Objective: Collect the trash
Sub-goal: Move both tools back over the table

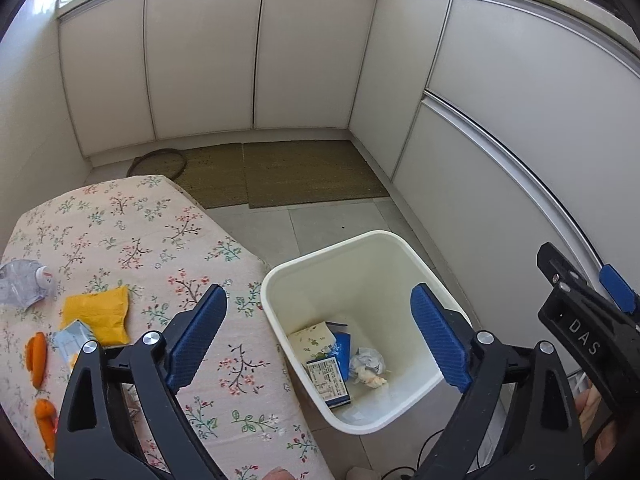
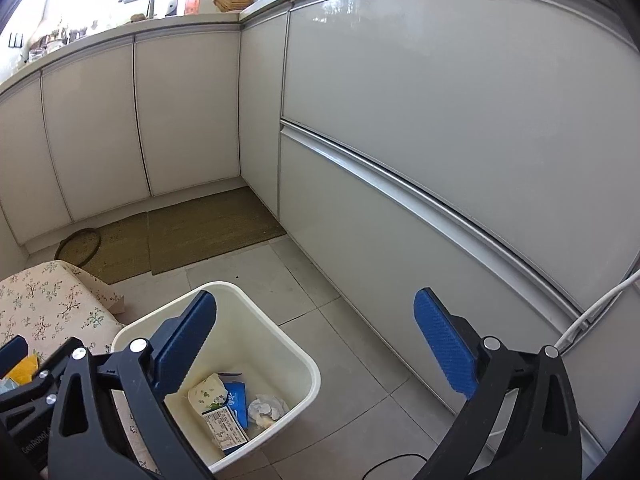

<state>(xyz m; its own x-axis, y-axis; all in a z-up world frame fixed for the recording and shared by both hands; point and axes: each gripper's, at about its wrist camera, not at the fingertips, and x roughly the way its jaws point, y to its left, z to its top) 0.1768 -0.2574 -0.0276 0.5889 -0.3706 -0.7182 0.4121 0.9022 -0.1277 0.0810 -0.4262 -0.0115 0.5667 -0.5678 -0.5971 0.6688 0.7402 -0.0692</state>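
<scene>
White plastic bin (image 1: 280,280) stands on the floor tiles, just beside your floral-cloth table (image 1: 120,232). Inside the bin: cartons (image 1: 328,376) and a crumpled wrapper (image 1: 366,362). Beside the bin, on the table: yellow packet (image 1: 98,312), crushed clear bottle (image 1: 24,284), orange pieces (image 1: 38,356). Your left gripper (image 1: 320,340) is spread wide above the bin, holding nothing; your right gripper (image 2: 316,344) likewise, spread and holding nothing.

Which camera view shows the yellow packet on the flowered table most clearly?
The left wrist view shows it best: the yellow packet lies whole and unobstructed on the flowered table. In the right wrist view only a small yellow corner shows at the left edge, behind the black frame of the other tongs.
</scene>
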